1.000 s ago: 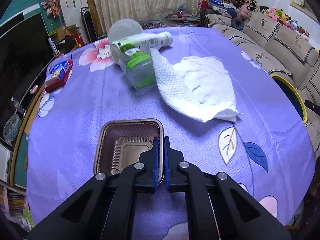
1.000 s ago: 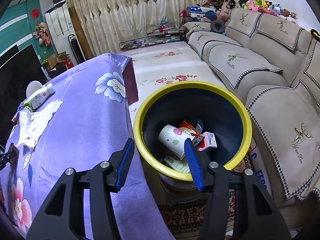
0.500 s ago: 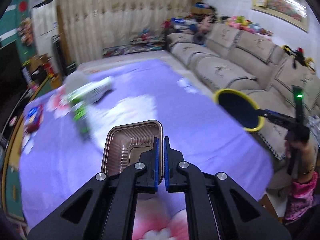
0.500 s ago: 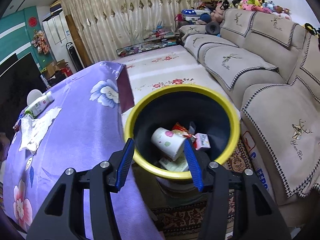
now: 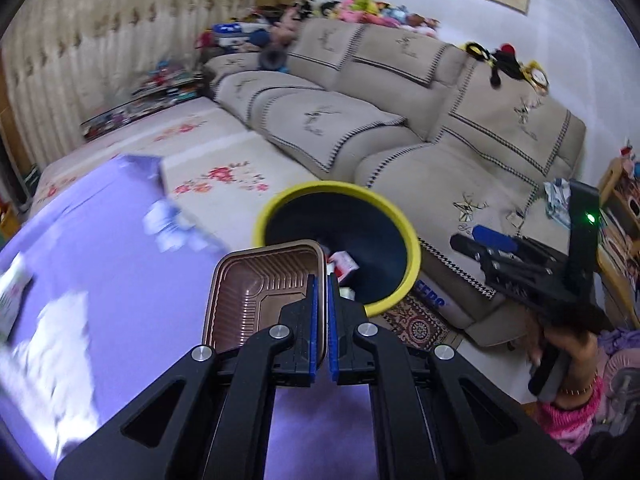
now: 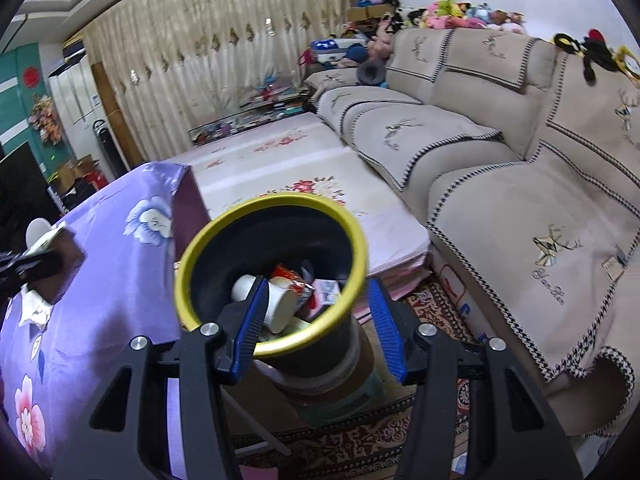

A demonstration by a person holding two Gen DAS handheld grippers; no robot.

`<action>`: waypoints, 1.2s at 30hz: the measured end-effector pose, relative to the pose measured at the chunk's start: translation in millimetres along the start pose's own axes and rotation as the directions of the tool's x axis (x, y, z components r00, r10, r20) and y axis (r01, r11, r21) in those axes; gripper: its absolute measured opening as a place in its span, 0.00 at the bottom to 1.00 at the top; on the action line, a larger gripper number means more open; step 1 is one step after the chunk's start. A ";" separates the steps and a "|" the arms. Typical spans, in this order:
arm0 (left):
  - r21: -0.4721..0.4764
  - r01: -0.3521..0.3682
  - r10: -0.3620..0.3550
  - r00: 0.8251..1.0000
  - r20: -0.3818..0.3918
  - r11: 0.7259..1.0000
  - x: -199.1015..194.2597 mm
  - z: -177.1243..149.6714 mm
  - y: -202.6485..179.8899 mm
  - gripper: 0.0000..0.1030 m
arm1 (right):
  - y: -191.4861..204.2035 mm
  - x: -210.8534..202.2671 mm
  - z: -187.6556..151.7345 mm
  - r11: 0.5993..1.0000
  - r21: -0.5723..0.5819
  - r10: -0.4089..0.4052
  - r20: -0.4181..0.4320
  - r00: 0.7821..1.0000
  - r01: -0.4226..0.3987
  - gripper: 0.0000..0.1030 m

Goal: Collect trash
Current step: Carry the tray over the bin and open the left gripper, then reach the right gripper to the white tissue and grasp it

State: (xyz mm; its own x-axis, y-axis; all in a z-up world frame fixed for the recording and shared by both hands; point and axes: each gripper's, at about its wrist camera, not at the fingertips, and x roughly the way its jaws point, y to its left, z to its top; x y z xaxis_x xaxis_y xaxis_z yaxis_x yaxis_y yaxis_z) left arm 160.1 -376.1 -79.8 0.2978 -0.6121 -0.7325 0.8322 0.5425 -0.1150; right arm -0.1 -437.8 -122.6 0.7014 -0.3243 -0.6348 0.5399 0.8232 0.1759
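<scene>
Left wrist view: the left gripper (image 5: 322, 300) has its blue pads pressed together on the near rim of a brown plastic tray (image 5: 260, 296), which hangs out ahead of the fingers with its ribbed inside facing up. Pinching the thin rim is a sensible hold, since the tray is too wide to span. The tray's far corner overlaps the yellow-rimmed bin (image 5: 396, 216), which stands on the floor just past the edge of the purple tablecloth (image 5: 120, 248); my judgement is that the tray is on its way to be dropped in. Some trash shows inside the bin, next to the tray's corner. The white patches on the cloth to the left are blurred, probably tissue paper, but I cannot be sure. At the right a hand (image 5: 568, 344) holds the other tool clear of the bin.

Right wrist view: the right gripper (image 6: 316, 320) hangs just above the bin (image 6: 192, 256) with its jaws spread and nothing between them. Below lie a white paper cup (image 6: 276, 304) and a red wrapper (image 6: 290, 276). The sofa (image 6: 520, 200) runs along the right.
</scene>
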 end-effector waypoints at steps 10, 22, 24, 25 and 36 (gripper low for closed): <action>0.001 0.040 -0.040 0.996 -0.079 0.999 96.3 49.6 -24.5 0.06 | -39.5 -2.1 -8.9 0.997 0.066 -0.050 -0.007 0.999 0.051 0.48; -0.079 -0.004 0.006 1.000 0.025 0.997 69.7 61.3 3.4 0.62 | -32.4 -0.9 -7.3 0.997 0.058 -0.042 -0.019 0.999 0.043 0.48; -0.089 -0.029 0.035 0.997 0.070 0.996 41.5 53.6 9.6 0.68 | -25.7 0.0 -6.7 0.998 0.045 -0.034 -0.021 0.999 0.035 0.48; -0.098 -0.042 0.052 0.994 0.096 0.994 23.0 46.6 13.9 0.71 | -22.7 0.3 -6.6 0.999 0.040 -0.031 -0.022 0.999 0.032 0.48; -0.250 -0.186 0.252 0.930 0.266 0.950 -137.1 -42.2 61.5 0.95 | 29.2 0.0 -6.8 0.999 -0.048 0.018 -0.038 0.999 -0.020 0.51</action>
State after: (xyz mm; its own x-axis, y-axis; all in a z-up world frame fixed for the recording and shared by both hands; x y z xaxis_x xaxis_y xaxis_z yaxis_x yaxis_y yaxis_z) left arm 150.8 -234.5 -14.7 0.6116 -0.5856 -0.5320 0.6183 0.7733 -0.1404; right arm 12.5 -410.6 -122.6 0.6929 -0.2914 -0.6595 0.5029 0.8508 0.1524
